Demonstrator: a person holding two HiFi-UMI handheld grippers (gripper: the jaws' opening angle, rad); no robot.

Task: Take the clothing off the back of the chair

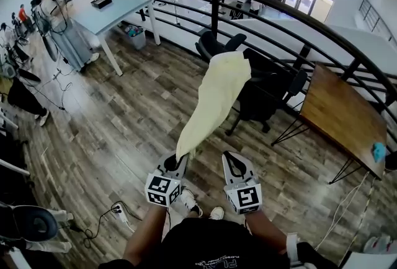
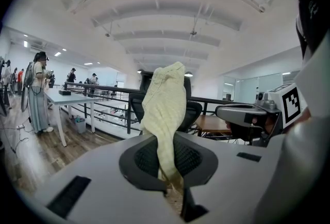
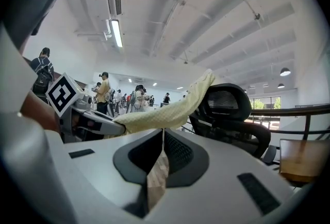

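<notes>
Gripping the near end of the pale yellow knitted garment (image 1: 217, 94), the left tool (image 1: 178, 161) is clamped on the cloth. The far end reaches the headrest of the black mesh office chair (image 1: 263, 100) and hides its top; contact unclear. The right tool (image 1: 234, 165), just beside the left, has its jaws together and empty. Grey-brown plank floor (image 1: 124, 119); curved black metal railing (image 1: 279, 7) behind. The brown wooden surface (image 1: 338, 110) is cut off at right, and the small blue item (image 1: 378, 151) on it is unidentifiable.
</notes>
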